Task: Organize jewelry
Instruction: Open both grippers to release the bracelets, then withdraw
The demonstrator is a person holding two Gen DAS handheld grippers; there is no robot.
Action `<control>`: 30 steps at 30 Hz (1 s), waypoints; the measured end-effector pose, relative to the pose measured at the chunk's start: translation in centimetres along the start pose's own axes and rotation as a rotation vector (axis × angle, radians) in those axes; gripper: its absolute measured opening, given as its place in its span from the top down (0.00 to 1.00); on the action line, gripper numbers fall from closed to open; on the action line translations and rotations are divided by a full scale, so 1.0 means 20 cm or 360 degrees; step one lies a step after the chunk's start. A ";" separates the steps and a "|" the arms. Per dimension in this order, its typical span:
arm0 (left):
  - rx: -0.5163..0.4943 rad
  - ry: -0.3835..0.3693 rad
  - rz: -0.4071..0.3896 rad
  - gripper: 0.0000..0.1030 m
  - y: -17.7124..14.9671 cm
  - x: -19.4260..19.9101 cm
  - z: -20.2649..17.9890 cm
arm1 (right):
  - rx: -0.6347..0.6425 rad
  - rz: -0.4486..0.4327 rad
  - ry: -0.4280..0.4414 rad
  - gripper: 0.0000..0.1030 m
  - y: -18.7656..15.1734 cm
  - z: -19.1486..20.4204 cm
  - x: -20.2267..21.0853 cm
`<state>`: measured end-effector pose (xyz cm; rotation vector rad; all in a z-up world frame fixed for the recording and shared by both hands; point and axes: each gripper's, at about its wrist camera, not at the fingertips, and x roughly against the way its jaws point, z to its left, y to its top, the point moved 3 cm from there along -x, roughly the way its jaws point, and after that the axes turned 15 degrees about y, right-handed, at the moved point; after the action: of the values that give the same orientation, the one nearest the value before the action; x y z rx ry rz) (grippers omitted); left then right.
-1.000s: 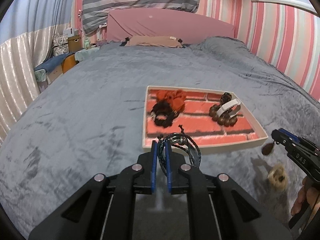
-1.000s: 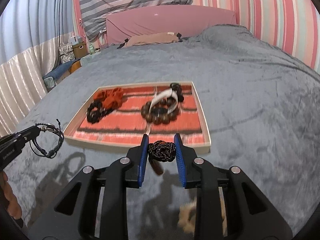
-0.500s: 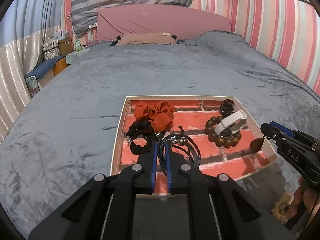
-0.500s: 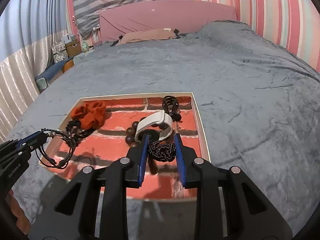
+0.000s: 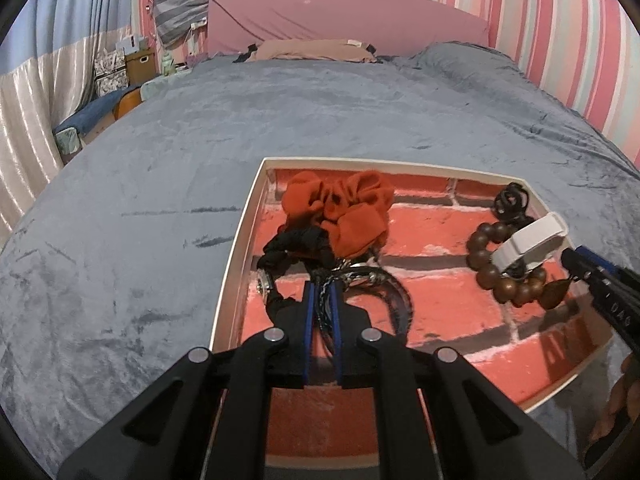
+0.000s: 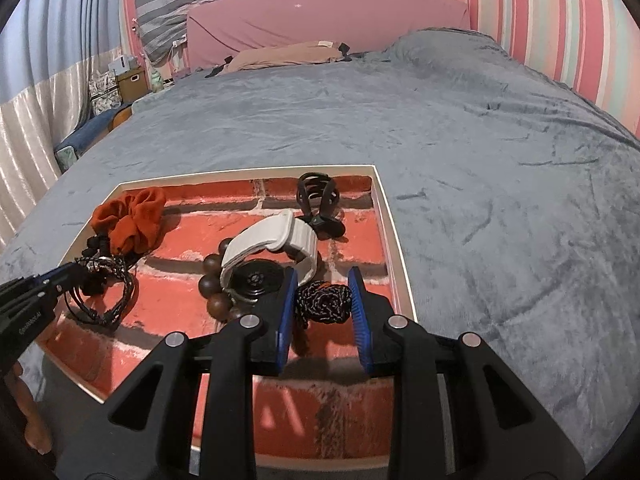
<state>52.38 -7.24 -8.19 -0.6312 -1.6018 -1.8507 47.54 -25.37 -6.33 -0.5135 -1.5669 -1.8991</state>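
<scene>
Left gripper [image 5: 321, 304]: black angular frame, blue finger pads, four silver screws seen at lower centre. Right gripper [image 6: 322, 306]: same build; white lettering printed on side.

Plush matt grey blanket [image 5: 160, 184], glossy wooden beads [image 5: 486, 276], orange cloth scrunchie [image 5: 344, 212]

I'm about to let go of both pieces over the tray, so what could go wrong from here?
The left gripper holds a dark cord bracelet right against the black scrunchie and orange scrunchie; released there, its loops may tangle with them. The right gripper holds a speckled black cord close to the tray's right rim and the wooden bead bracelet; it may snag there.
</scene>
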 end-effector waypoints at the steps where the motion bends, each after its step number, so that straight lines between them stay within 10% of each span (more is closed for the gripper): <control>1: -0.0003 0.0005 0.0002 0.92 -0.01 -0.01 0.00 | 0.0003 -0.0001 -0.0004 0.74 0.00 0.00 0.00; 30: 0.0016 0.0026 -0.0009 0.90 -0.04 -0.07 0.01 | -0.0077 0.0079 -0.0015 0.67 -0.08 -0.08 -0.09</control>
<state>52.81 -6.79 -9.58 -0.6058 -1.6030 -1.8463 47.96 -26.31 -8.96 -0.5780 -1.5037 -1.9037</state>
